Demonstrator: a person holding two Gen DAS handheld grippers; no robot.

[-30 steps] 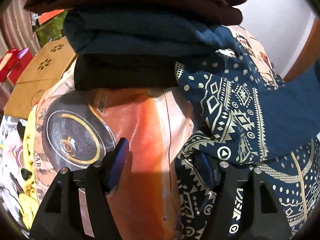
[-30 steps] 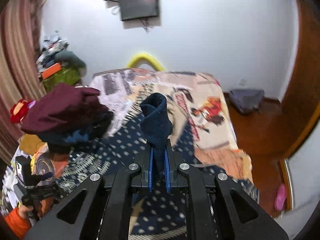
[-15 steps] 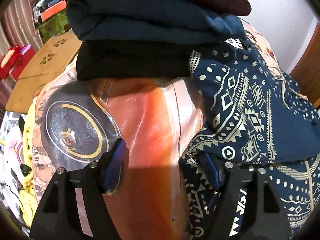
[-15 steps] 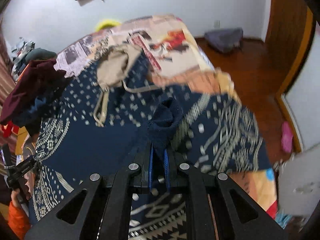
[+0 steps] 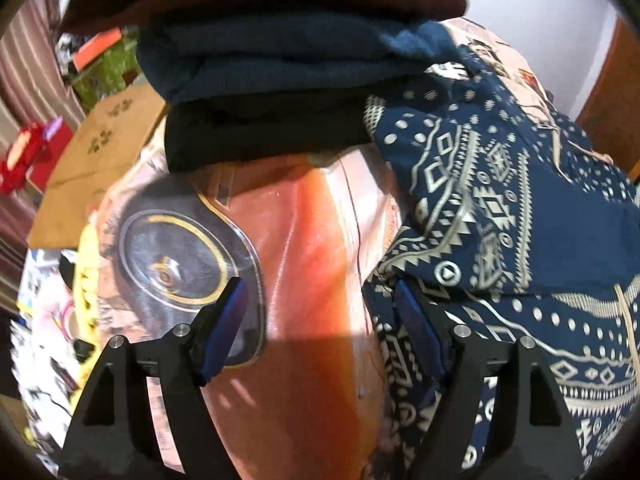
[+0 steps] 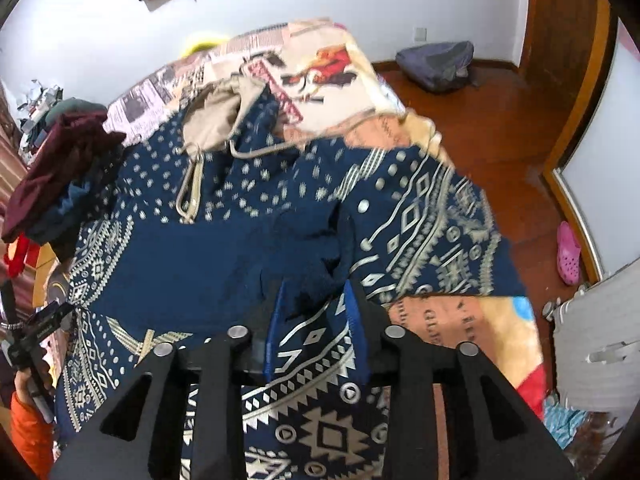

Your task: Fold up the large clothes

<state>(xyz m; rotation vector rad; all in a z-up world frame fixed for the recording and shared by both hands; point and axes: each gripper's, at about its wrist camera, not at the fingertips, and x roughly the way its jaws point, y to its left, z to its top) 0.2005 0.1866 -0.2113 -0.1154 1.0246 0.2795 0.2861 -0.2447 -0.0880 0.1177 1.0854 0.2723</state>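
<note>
My right gripper sat over the navy patterned garment, which lay spread across the bed blanket with its beige-lined hood up at 11 o'clock in the right wrist view. Its jaws had just been opening; a dark bunch of the sleeve cuff sat between the blue pads but they stood narrowly apart and no longer pressed it, so I read this as the release after laying the sleeve across the body. My left gripper had its jaws just widening too, now wide, nothing between them, hovering at the garment's edge where it meets the orange print of the blanket. The stack of folded clothes sat at 12 o'clock in the left view, touching the garment's corner. To do this well, I judged I should open the right fully before lifting so the cuff doesn't drag and undo the fold, then lift straight up. Left should grab the hem edge at 3 o'clock of its pads, both layers, not the blanket underneath. Risk: pulling toward the stack could topple it or trap the corner under it.
</note>
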